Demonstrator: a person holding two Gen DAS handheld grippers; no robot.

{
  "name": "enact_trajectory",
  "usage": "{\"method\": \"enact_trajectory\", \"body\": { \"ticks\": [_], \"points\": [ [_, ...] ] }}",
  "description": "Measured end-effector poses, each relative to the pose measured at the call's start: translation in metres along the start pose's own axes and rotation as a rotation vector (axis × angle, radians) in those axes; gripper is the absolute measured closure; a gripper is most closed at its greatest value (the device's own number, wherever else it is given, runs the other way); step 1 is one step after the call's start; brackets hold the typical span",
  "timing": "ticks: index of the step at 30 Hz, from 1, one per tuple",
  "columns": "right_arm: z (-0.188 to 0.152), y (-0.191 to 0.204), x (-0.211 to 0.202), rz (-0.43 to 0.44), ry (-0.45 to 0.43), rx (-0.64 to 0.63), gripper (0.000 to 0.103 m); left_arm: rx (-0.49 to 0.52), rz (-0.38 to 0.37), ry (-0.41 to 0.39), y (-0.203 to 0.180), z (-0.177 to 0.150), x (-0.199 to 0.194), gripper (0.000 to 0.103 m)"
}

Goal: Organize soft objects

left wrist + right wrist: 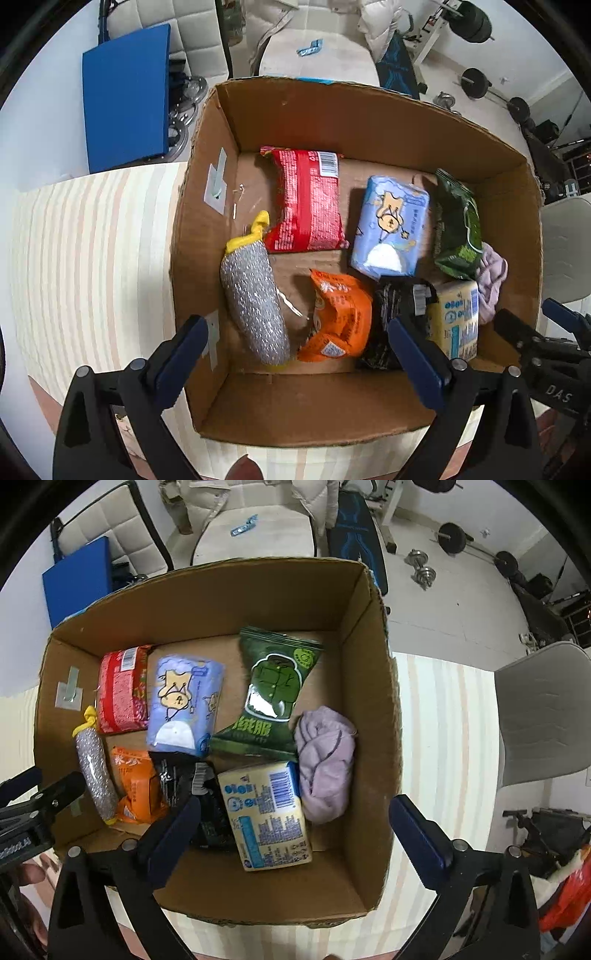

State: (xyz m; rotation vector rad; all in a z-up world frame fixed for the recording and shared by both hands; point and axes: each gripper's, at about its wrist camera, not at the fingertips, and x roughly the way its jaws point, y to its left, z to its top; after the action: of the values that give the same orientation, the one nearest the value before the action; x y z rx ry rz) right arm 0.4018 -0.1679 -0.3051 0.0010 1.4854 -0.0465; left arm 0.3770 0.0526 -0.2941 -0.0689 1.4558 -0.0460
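While both tongs gape wide & empty, left tongs [299,354] over orange pkt [338,319], right tongs [295,834] over yellow pkt [267,816].

left wrist: above box [369,122], near | right wrist: same box, rightward

Even indoor light, soft shadows inside the box [369,125], strong fisheye bending, dark vignetted corners

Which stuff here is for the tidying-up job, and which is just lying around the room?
For the job: cardboard box, purple cloth, silver scrubber, blue tissue pack, yellow pack, green packet.

Just lying about: dumbbell, blue mat, grey chair.
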Motion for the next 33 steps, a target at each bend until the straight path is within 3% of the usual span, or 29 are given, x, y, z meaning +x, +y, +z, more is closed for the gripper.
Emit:
{"method": "enact_trajectory", "body": {
  "ticks": [7,19,25,33],
  "points": [
    [-0.028,0.008,0.0,0.033,-0.031,0.009,0.0,0.015,0.049,-0.078,-0.007,-0.027,-0.011,0.003],
    [-0.047,0.014,-0.014,0.047,-0.06,0.009,0.0,0.001,0.042,-0.121,-0.01,-0.04,-0.026,0.003],
    [-0.063,0.01,-0.043,0.055,-0.115,0.017,0.0,0.021,0.05,-0.214,-0.018,-0.059,-0.073,0.003],
    [-0.11,0.005,-0.114,0.075,-0.245,0.006,0.0,0.06,0.054,-0.322,-0.031,-0.112,-0.144,0.003]
  ]
}}
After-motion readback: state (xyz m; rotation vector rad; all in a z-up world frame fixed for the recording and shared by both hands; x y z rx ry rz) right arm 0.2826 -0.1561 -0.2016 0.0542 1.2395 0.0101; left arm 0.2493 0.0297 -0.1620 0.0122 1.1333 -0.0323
